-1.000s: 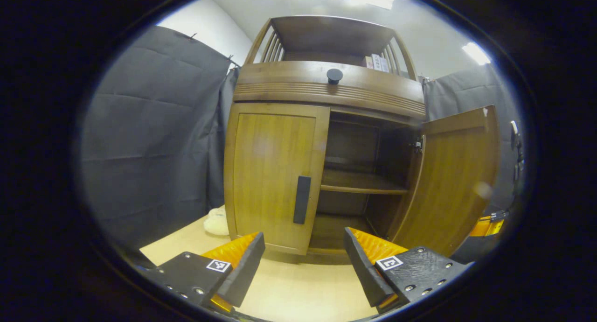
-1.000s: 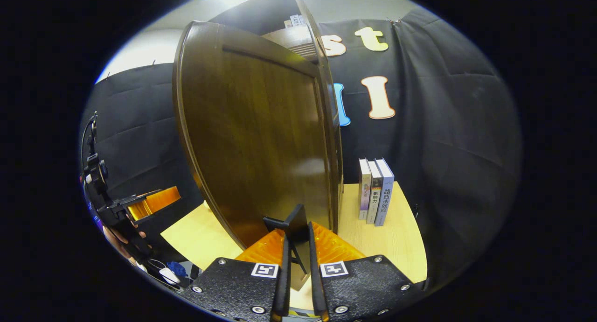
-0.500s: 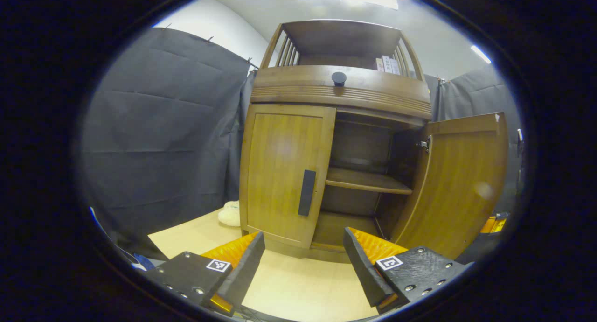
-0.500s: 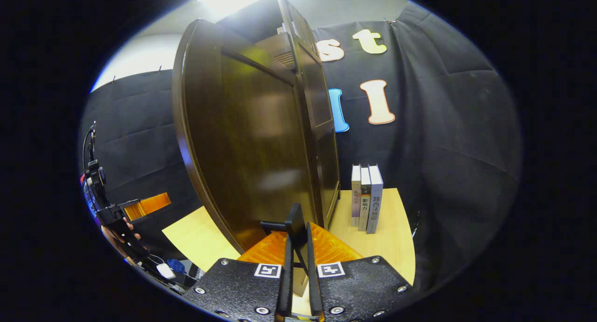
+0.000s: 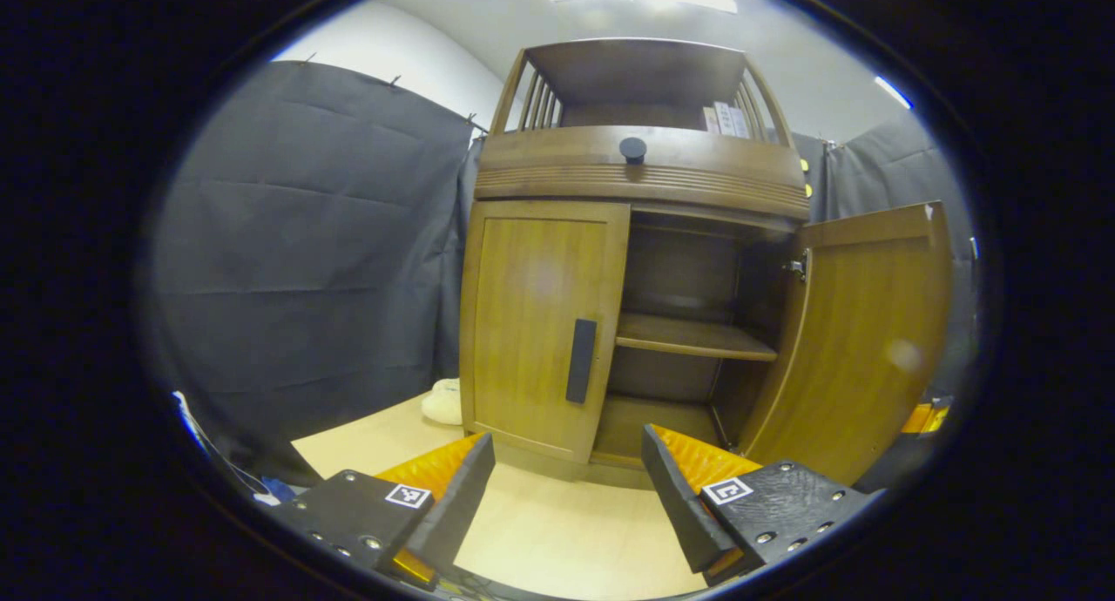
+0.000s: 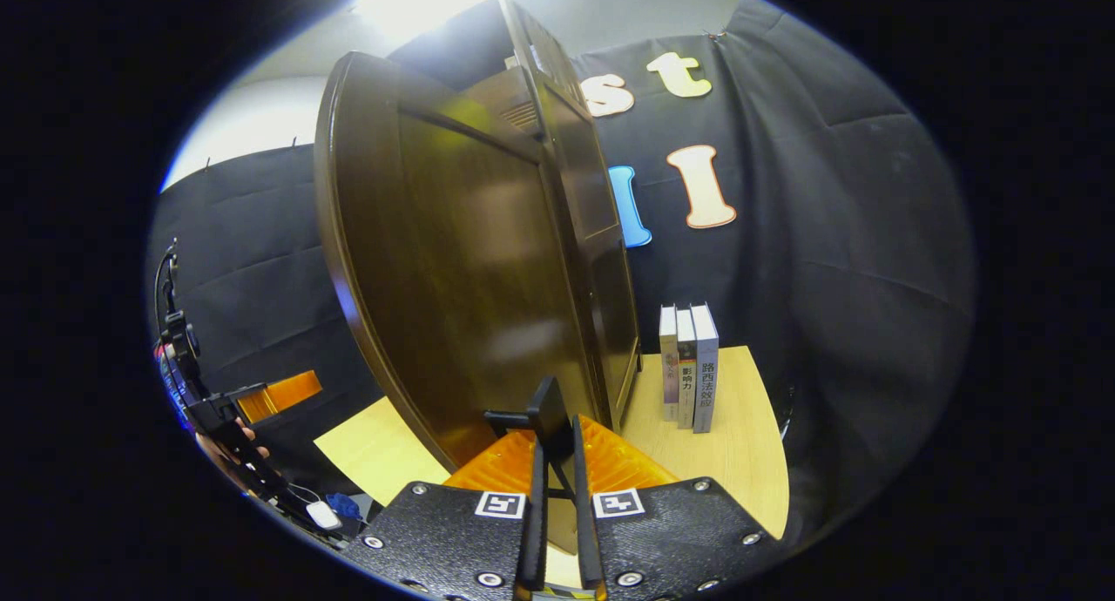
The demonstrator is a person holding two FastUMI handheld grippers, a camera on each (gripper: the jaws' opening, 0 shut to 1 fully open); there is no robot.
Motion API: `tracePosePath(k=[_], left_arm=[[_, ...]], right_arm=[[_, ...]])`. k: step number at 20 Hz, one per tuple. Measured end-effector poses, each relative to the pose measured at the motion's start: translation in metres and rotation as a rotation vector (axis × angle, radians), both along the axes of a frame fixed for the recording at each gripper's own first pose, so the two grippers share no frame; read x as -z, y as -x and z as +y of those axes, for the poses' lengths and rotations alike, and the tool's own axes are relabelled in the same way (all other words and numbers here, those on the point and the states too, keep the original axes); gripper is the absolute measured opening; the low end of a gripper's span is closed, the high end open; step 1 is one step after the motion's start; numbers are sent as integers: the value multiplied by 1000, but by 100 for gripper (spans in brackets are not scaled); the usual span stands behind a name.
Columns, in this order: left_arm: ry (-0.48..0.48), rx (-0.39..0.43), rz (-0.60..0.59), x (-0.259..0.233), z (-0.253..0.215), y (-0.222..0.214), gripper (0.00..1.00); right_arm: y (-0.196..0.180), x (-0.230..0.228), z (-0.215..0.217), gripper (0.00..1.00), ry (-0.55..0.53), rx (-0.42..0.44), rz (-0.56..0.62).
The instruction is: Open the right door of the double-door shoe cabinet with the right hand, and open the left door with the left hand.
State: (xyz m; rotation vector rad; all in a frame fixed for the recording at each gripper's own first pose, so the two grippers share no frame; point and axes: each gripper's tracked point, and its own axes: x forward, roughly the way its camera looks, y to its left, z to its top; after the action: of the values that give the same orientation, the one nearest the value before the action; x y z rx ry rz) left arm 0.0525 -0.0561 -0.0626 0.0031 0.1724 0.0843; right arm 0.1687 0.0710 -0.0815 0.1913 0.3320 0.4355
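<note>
Beside open right door (image 6: 470, 270): books (image 6: 688, 366).

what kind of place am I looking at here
Probably a staged recording booth, not a real home: dark cloth walls hang around a wooden shoe cabinet that stands on a pale tabletop, with three books upright beside it.

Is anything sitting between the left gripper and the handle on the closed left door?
Nothing visible does. The left gripper, open, faces the left door's handle across bare tabletop. The pale object lies off beside the cabinet, and the right door swings away from that path.
</note>
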Motion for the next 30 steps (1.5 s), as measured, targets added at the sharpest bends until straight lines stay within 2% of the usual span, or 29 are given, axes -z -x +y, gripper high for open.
tracePosePath(k=[2,8,9,10,13,14,17,18,20,22,23,25,27,30], left_arm=[[4,-2,18,4,1,0,96],[20,27,25,4,0,-17,100],[24,33,21,2,1,-24,96],[22,41,20,0,3,-32,100],[5,71,9,-7,10,-62,100],[0,85,5,-9,11,-74,100],[-15,124,-15,-16,16,-110,100],[-18,140,-13,-16,17,-123,89],[-21,168,-12,-16,19,-148,100],[-17,201,-12,-17,13,-164,100],[-12,221,-9,-14,11,-172,97],[-2,260,7,-4,10,-187,100],[8,303,15,9,6,-208,100],[-1,337,13,16,1,-227,100]], right_arm=[[5,4,0,14,-11,3,21],[24,8,-11,14,3,43,54],[27,6,-14,14,22,55,42],[31,4,-21,14,48,78,30],[39,0,-42,13,94,176,14],[42,-1,-49,10,98,212,17],[49,-6,-63,12,91,326,30],[51,-7,-67,13,94,365,37],[58,-12,-72,23,103,455,29],[65,-22,-76,51,109,545,6],[68,-20,-73,64,110,577,9],[75,-18,-72,89,125,643,25],[84,-22,-68,95,142,698,17],[95,-23,-52,96,164,749,19]])
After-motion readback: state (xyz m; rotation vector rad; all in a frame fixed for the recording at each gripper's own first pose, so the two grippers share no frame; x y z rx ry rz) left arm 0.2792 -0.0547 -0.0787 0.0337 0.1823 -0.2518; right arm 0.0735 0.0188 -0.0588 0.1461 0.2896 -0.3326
